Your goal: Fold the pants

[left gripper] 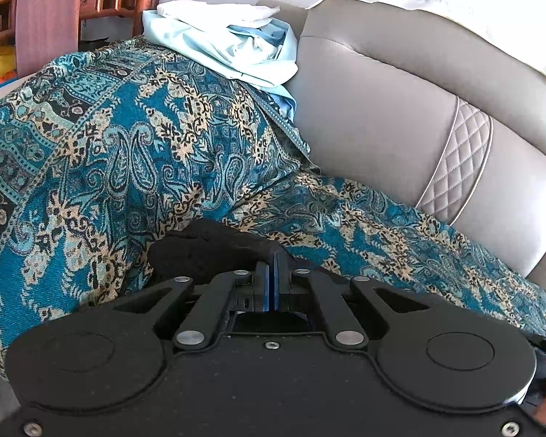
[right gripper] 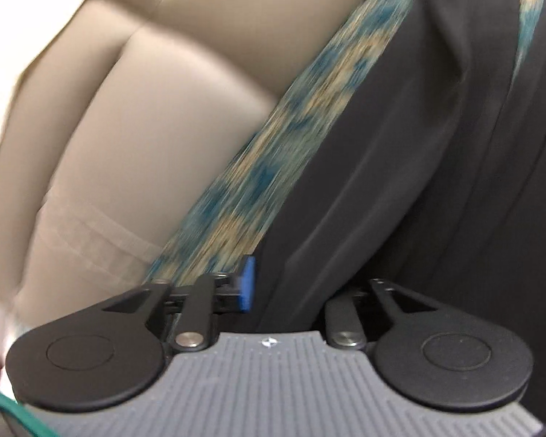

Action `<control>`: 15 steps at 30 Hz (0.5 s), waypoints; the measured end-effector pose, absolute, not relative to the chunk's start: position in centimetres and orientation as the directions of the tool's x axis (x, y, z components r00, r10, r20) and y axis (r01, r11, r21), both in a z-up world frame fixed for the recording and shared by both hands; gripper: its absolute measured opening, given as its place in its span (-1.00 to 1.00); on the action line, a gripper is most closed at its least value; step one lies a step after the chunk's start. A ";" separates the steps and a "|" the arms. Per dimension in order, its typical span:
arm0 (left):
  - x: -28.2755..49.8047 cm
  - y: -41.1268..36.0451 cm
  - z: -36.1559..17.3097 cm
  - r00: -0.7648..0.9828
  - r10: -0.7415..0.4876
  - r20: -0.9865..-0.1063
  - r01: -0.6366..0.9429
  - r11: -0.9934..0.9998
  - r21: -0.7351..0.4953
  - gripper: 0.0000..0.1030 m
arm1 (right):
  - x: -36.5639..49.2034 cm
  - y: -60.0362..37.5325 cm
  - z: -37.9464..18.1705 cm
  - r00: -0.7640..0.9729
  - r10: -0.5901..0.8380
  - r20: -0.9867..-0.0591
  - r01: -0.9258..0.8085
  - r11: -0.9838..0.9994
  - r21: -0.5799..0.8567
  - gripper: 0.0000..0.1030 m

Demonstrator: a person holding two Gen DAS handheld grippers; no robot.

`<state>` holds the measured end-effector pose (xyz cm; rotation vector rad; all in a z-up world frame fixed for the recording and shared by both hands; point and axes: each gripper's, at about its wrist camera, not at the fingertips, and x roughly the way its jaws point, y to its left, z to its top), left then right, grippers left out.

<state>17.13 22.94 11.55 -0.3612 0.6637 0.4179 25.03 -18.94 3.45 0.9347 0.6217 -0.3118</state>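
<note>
The black pants [right gripper: 436,167] lie over the blue paisley throw [left gripper: 127,153] on a grey sofa [left gripper: 382,109]. In the left wrist view my left gripper [left gripper: 272,255] has its blue pads pressed together on a bunched black edge of the pants [left gripper: 207,251]. In the right wrist view, which is motion-blurred, my right gripper [right gripper: 269,284] has black pants fabric running between its jaws; one blue pad [right gripper: 248,284] shows on the left and the other finger is hidden behind the cloth.
A pile of light blue and white clothes [left gripper: 229,43] sits on the sofa arm at the back. A wooden chair and cabinet [left gripper: 54,0] stand at the far left. The sofa backrest [right gripper: 145,109] rises close to the right gripper.
</note>
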 end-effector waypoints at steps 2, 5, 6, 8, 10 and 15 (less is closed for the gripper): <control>17.3 23.1 11.2 0.708 0.258 -0.657 -0.483 0.856 -0.184 -0.93 | 25.8 -21.4 3.7 0.768 -0.064 -0.637 0.553 0.569 0.609 -0.39; 17.9 23.2 10.6 0.697 0.268 -0.665 -0.492 0.853 -0.173 -0.93 | 26.3 -25.0 4.0 0.744 -0.166 -0.647 0.607 0.573 0.551 -0.40; 18.1 23.2 10.5 0.693 0.270 -0.668 -0.496 0.852 -0.170 -0.93 | 26.4 -26.4 4.0 0.734 -0.201 -0.649 0.627 0.566 0.535 -0.41; 18.5 23.3 10.2 0.685 0.275 -0.675 -0.505 0.847 -0.167 -0.93 | 26.5 -29.0 4.1 0.721 -0.244 -0.648 0.653 0.552 0.519 -0.42; 18.9 23.3 10.0 0.679 0.282 -0.678 -0.512 0.844 -0.162 -0.94 | 27.3 -31.4 4.1 0.701 -0.280 -0.656 0.680 0.541 0.495 -0.49; 19.4 23.1 9.7 0.663 0.299 -0.687 -0.519 0.844 -0.133 -0.93 | 29.2 -36.8 3.9 0.667 -0.313 -0.675 0.713 0.532 0.457 -0.56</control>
